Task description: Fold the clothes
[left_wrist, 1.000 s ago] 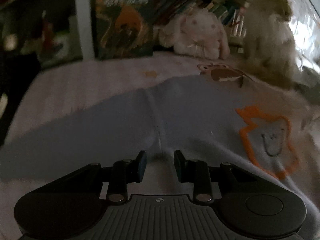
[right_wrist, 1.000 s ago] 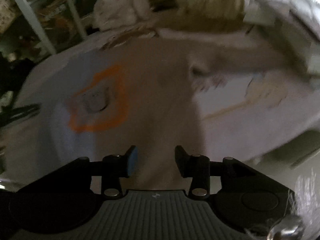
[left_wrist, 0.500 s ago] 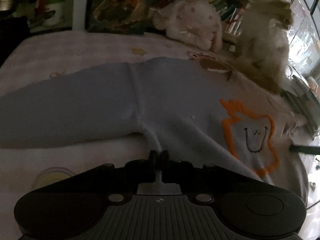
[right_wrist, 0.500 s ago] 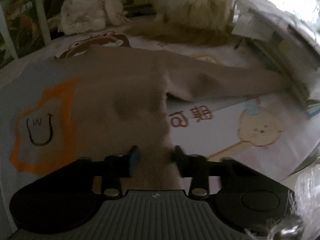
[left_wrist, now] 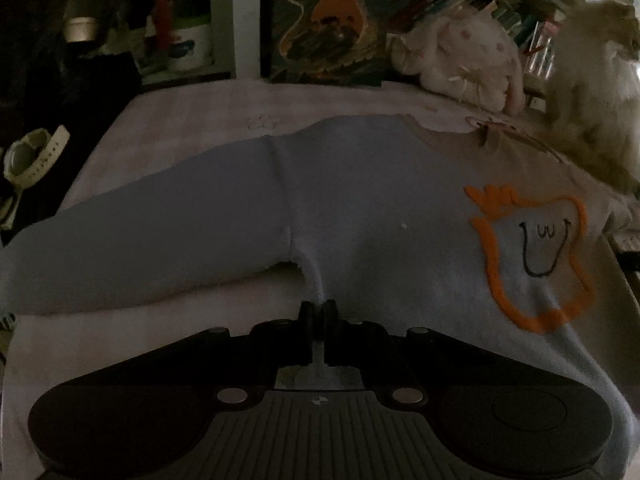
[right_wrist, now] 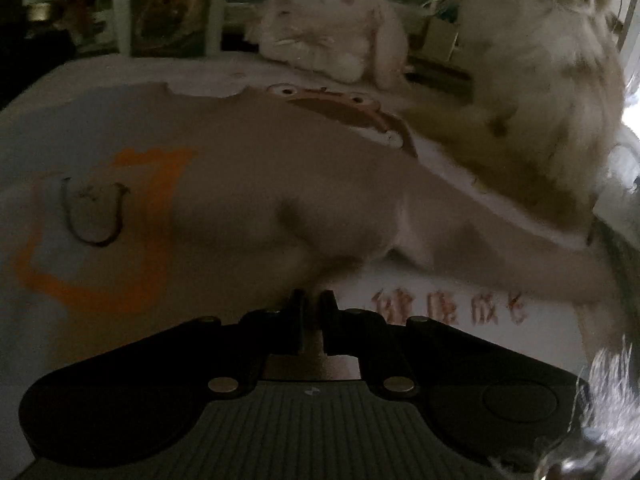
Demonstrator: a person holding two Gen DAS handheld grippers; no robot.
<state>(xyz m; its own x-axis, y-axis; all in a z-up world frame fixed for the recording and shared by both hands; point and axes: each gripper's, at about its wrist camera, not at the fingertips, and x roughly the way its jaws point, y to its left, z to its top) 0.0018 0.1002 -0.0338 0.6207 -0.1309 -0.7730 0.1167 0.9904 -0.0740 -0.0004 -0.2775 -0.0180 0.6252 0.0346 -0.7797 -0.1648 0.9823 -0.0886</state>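
Note:
A two-tone sweater lies spread on the bed, blue-grey on its left half [left_wrist: 360,208] and beige on its right half [right_wrist: 280,184], with an orange outlined smiling face on the chest [left_wrist: 532,256]. My left gripper [left_wrist: 319,308] is shut on the sweater's side seam just below the left armpit; the blue sleeve [left_wrist: 140,240] stretches out to the left. My right gripper [right_wrist: 311,298] is shut on the beige side edge below the right armpit; the beige sleeve [right_wrist: 500,252] runs off to the right.
A pale printed bedsheet [left_wrist: 180,120] lies under the sweater. A pink plush rabbit [left_wrist: 460,60] and a fluffy cat [right_wrist: 552,80] sit at the far edge. Bookshelves and a poster [left_wrist: 328,20] stand behind. A watch [left_wrist: 32,156] lies at left.
Both grippers were open above the sweater a second ago. Each came down to a side edge under an armpit and closed on the fabric, the left before the right.

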